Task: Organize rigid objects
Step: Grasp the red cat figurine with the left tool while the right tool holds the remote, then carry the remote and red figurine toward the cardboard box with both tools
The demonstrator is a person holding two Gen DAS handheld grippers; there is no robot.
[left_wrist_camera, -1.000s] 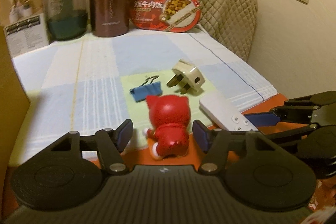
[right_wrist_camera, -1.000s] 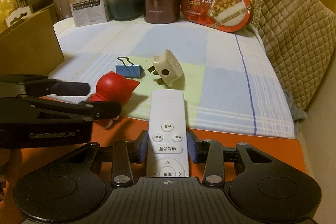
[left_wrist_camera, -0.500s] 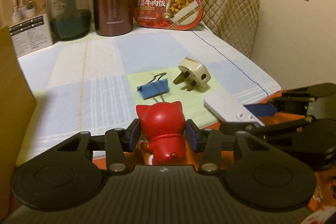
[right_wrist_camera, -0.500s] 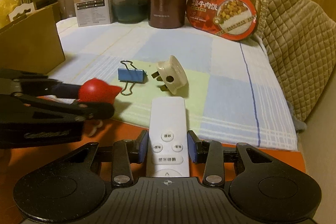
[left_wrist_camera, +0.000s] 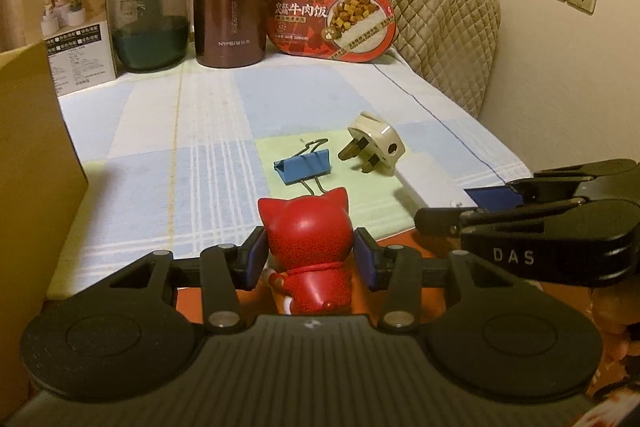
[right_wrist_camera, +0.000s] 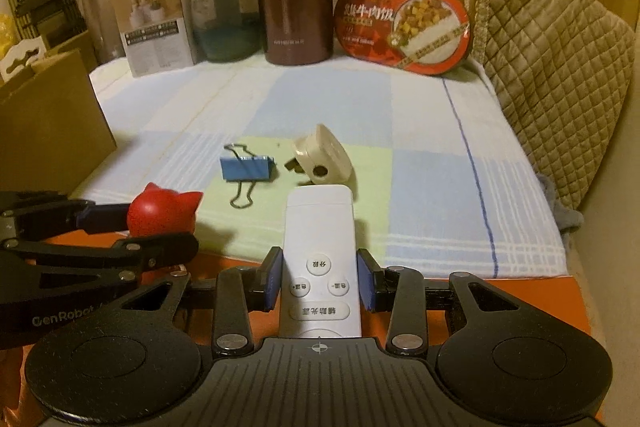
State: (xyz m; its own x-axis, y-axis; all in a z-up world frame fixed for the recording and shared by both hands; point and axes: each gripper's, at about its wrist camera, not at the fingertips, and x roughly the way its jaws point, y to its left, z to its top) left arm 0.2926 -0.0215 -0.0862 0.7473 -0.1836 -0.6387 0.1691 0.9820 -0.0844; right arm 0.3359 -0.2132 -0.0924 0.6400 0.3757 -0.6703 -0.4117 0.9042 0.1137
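Note:
My left gripper (left_wrist_camera: 308, 259) is shut on a red cat figurine (left_wrist_camera: 306, 227), held just above the near table edge. It also shows at the left of the right wrist view (right_wrist_camera: 164, 213). My right gripper (right_wrist_camera: 318, 279) is shut on a white remote control (right_wrist_camera: 320, 247), buttons up; its far end shows in the left wrist view (left_wrist_camera: 430, 179). A blue binder clip (left_wrist_camera: 302, 165) (right_wrist_camera: 246, 169) and a cream wall plug (left_wrist_camera: 374, 147) (right_wrist_camera: 322, 159) lie on the green patch of the checked cloth (left_wrist_camera: 208, 131).
A cardboard box (left_wrist_camera: 32, 163) stands at the left edge. At the back stand a white carton (left_wrist_camera: 74, 31), a glass jar (left_wrist_camera: 150, 19), a brown flask (left_wrist_camera: 230, 1) and a red meal box (left_wrist_camera: 334, 21). A quilted chair back (left_wrist_camera: 444, 27) is at the right.
My left gripper closed on the red figurine and lifted it. My right gripper, holding the remote, rose and drew back slightly. The clip and plug have not moved.

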